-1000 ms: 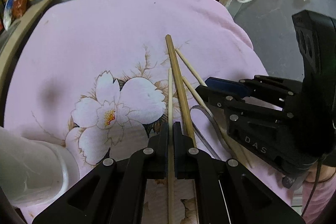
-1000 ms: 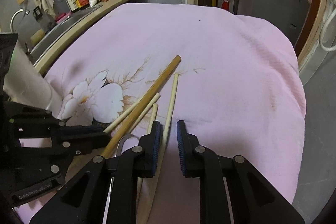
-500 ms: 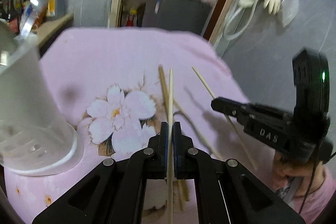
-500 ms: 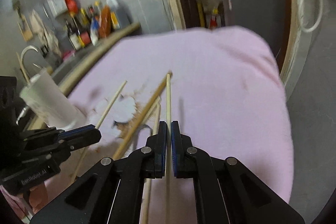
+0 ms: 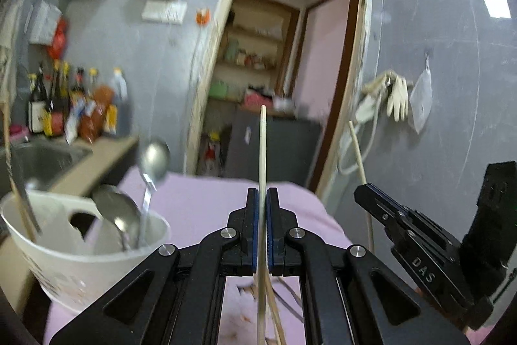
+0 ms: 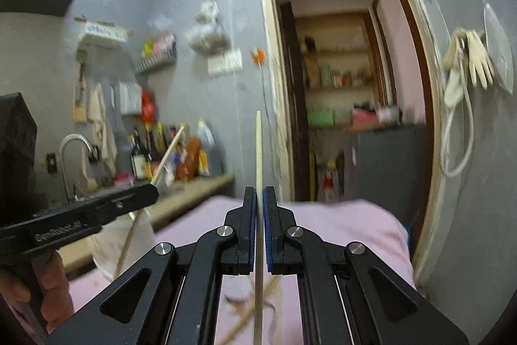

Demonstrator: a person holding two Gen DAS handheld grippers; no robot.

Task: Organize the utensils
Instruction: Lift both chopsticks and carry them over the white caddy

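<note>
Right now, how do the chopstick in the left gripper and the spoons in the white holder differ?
The chopstick is pale wood, thin and straight; the spoons are shiny metal with rounded bowls. The chopstick is clamped in the left hand-held gripper above the pink cloth; the spoons stand bowl-up, leaning in the white utensil holder. Both point upward.

Dim indoor light, heavy fisheye distortion.
Motion blur is smearing the shelves (image 6: 336, 76) and bottles (image 5: 61, 105); black vignetting is ringing both views; walls are bowing outward.
</note>
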